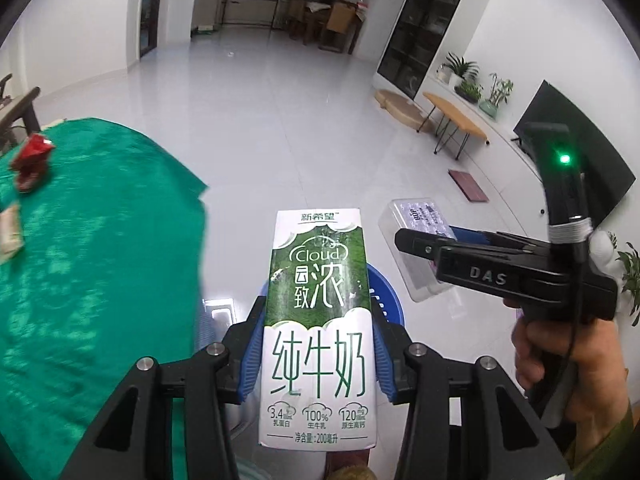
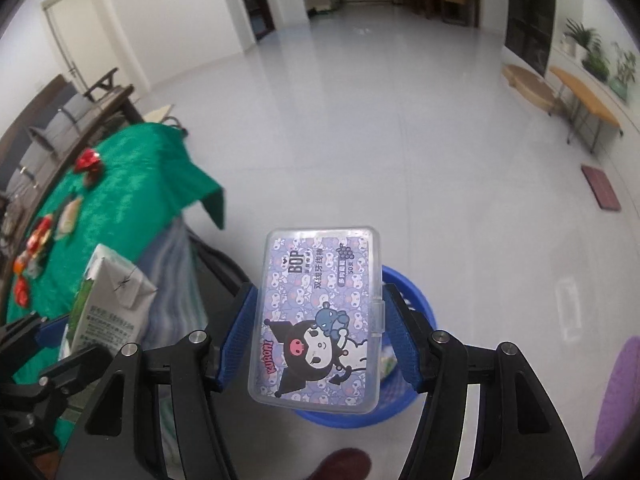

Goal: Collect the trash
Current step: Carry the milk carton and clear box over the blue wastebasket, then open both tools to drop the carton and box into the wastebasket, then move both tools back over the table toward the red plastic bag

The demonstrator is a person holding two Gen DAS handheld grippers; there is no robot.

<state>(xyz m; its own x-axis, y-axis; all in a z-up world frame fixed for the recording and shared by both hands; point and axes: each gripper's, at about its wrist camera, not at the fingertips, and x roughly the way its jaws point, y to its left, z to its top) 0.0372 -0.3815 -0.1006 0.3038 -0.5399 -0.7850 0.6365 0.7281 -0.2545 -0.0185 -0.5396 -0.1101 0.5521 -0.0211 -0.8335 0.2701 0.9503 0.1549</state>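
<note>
Above the blue basket (image 2: 404, 300) beside the green-clothed desk (image 1: 100, 240), left gripper (image 1: 318, 344) fingers clamp the milk carton (image 1: 318, 332) and right gripper (image 2: 316, 336) fingers pinch the floss-pick box (image 2: 316, 316), both poised for dropping in.

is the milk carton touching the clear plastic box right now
Apart. In the left wrist view the milk carton, clamped in the left gripper, stands clear of the plastic box held in the right gripper, with bare floor showing between them.
</note>
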